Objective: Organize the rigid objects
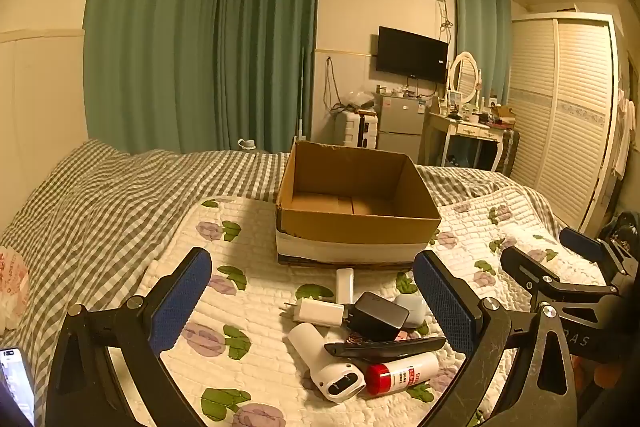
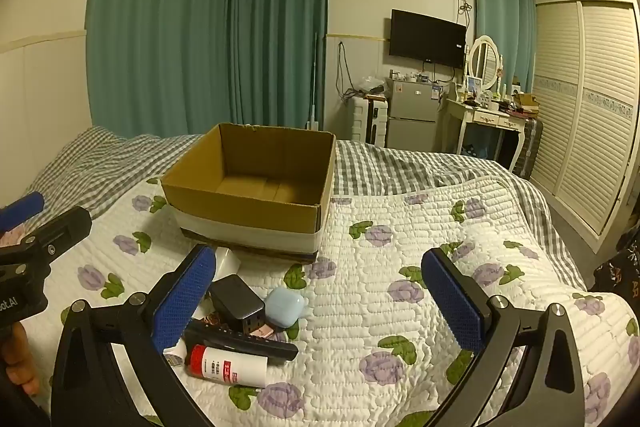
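An open cardboard box (image 1: 356, 227) (image 2: 248, 211), empty, sits on the floral quilt. In front of it lies a pile: a white charger (image 1: 318, 311), a black adapter (image 1: 380, 315) (image 2: 237, 301), a pale blue earbud case (image 1: 412, 307) (image 2: 285, 306), a black remote (image 1: 384, 347) (image 2: 244, 341), a white handheld device (image 1: 326, 367), a white tube with a red cap (image 1: 402, 373) (image 2: 228, 366) and a small white box (image 1: 345, 285). My left gripper (image 1: 312, 303) is open above the pile. My right gripper (image 2: 316, 299) is open, the pile at its left finger. Both are empty.
The floral quilt (image 2: 400, 247) lies over a grey checked bedspread (image 1: 100, 195). A phone (image 1: 16, 383) shows at the lower left. A plastic bag (image 1: 12, 287) lies at the bed's left edge. A wardrobe (image 2: 592, 107), dressing table and fridge stand beyond the bed.
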`<state>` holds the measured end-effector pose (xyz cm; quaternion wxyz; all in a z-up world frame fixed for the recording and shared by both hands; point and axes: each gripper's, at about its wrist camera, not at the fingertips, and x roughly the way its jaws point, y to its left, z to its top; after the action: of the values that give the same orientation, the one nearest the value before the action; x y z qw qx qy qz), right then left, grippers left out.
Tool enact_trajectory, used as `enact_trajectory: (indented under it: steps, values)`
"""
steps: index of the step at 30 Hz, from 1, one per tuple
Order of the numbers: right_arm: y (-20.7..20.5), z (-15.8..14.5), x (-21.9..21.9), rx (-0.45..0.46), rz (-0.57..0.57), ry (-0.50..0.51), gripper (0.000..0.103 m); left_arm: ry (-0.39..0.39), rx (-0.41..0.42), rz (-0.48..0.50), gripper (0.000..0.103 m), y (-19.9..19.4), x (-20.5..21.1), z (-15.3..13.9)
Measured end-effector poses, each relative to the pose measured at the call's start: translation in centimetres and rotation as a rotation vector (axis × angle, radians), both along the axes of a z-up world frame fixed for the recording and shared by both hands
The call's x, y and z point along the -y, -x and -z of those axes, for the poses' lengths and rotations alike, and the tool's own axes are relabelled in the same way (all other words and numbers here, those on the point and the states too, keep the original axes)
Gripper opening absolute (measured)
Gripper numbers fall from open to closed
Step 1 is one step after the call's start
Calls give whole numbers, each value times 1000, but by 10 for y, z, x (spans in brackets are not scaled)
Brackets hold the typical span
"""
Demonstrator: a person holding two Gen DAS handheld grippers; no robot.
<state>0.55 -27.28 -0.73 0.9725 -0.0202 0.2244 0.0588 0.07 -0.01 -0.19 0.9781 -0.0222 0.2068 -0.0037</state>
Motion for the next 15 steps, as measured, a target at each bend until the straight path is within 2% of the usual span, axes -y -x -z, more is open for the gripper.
enact_trajectory:
  steps: [15]
  values:
    - [2, 4, 0, -5, -1, -3, 103, -2, 1, 2, 103, 0, -1, 0]
